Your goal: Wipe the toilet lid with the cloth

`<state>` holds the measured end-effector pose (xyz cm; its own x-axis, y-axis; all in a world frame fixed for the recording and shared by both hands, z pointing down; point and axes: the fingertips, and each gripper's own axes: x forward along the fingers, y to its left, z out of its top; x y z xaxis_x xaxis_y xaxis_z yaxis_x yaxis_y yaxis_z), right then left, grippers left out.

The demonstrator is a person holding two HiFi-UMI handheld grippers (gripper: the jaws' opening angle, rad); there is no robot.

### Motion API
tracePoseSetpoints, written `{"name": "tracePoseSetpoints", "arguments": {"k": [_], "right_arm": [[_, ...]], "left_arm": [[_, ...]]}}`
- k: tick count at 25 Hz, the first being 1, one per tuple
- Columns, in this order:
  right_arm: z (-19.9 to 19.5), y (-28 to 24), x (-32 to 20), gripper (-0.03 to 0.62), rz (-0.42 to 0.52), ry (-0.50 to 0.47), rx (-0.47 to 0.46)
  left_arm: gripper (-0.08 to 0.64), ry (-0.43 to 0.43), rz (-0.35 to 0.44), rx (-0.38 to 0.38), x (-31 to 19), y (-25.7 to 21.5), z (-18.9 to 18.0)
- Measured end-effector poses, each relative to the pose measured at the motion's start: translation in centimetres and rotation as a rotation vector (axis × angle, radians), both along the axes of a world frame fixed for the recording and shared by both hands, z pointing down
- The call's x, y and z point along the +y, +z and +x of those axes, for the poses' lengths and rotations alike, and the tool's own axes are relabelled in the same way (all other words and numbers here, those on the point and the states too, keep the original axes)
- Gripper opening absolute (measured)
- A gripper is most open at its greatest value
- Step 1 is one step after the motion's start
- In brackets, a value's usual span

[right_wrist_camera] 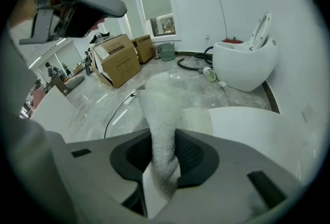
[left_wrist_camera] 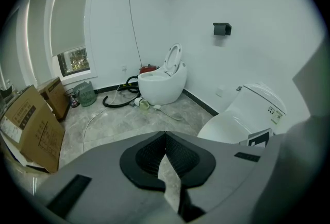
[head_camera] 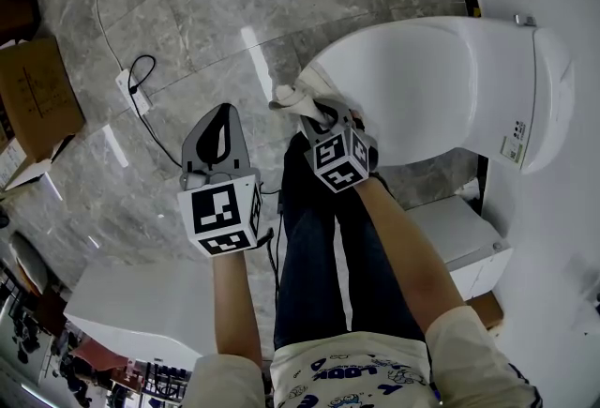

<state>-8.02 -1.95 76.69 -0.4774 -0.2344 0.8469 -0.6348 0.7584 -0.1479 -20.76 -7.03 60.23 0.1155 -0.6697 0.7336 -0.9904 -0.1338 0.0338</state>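
The white toilet's closed lid (head_camera: 441, 78) fills the upper right of the head view. A white cloth (head_camera: 292, 97) rests at the lid's front edge, and my right gripper (head_camera: 323, 113) is shut on it. In the right gripper view the cloth (right_wrist_camera: 160, 109) rises from between the jaws, with the lid (right_wrist_camera: 258, 125) just to its right. My left gripper (head_camera: 223, 115) is held over the floor to the left of the toilet, shut with nothing in it. In the left gripper view its pads (left_wrist_camera: 178, 153) meet, and the lid (left_wrist_camera: 234, 120) lies to the right.
Cardboard boxes (head_camera: 33, 97) stand at the left, and a power strip with a black cable (head_camera: 131, 83) lies on the grey tile floor. A white box (head_camera: 464, 242) sits beside the toilet base. A second toilet (left_wrist_camera: 162, 81) with its lid raised stands by the far wall.
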Motion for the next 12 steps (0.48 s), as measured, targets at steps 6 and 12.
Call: {"name": "tracePoseSetpoints", "arguments": {"k": [6,12], "right_arm": [[1.3,-0.1,1.7,0.098,-0.016,-0.103,-0.011],[3.6,-0.3,1.9,0.1,-0.031,-0.118,-0.001]], "left_arm": [[0.003,0.01,0.01,0.0,-0.4,-0.4,1.1],[0.003,0.042,0.011,-0.005,-1.0,-0.8,2.7]]}}
